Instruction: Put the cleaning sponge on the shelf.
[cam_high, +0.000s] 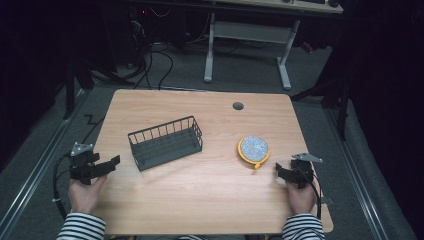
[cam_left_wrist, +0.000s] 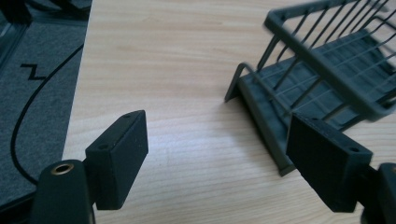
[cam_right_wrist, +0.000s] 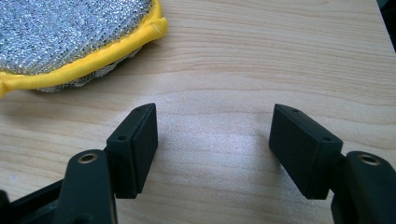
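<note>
Right claw (cam_right_wrist: 213, 147) near scouring pad (cam_right_wrist: 70, 37)

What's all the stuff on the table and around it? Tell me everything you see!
table: one, light wood, middle of the high view.
wire basket: one, dark grey, left of the table's middle, nothing in it.
round scrubber: one, silvery with a yellow rim, right of the basket, flat on the table.
small round hole: one, grey, near the table's far edge.
white-legged desk: one, beyond the table.
cables: several, black, on the grey floor.
left gripper: one, black, open, at the table's left edge.
right gripper: one, black, open, beside the scrubber.
striped sleeves: two, black and white, bottom.
</note>
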